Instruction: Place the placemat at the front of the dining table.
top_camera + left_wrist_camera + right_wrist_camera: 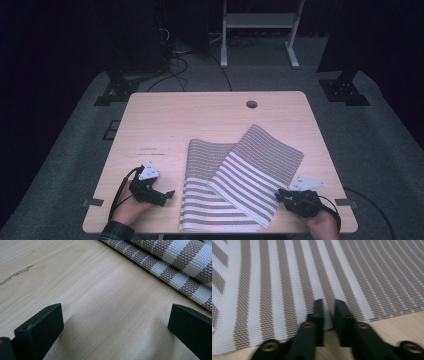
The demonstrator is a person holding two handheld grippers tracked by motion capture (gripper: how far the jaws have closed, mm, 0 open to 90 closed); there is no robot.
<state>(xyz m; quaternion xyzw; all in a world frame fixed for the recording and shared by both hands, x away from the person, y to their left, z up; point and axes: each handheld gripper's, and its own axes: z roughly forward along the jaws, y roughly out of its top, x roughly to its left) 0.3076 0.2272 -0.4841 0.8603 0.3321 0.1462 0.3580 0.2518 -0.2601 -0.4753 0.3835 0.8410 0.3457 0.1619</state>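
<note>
A brown-and-white striped mat [260,160] lies tilted on the wooden table [200,115], overlapping a second striped mat [200,200] that lies straight beneath it. My right gripper [279,196] sits at the tilted mat's near right edge. In the right gripper view its jaws [329,302] stand almost together on top of the mat [287,277], with a narrow strip of the edge pinched between them. My left gripper [166,196] rests on bare wood left of the mats. Its jaws [116,315] are spread wide with nothing between them, and the mat's edge [180,262] lies just beyond.
A round cable hole [251,104] sits near the table's far edge. Bare tabletop stretches across the far half and the left side. Beyond the table are floor cables [175,65] and a white frame's legs [260,30]. Both forearms enter at the near edge.
</note>
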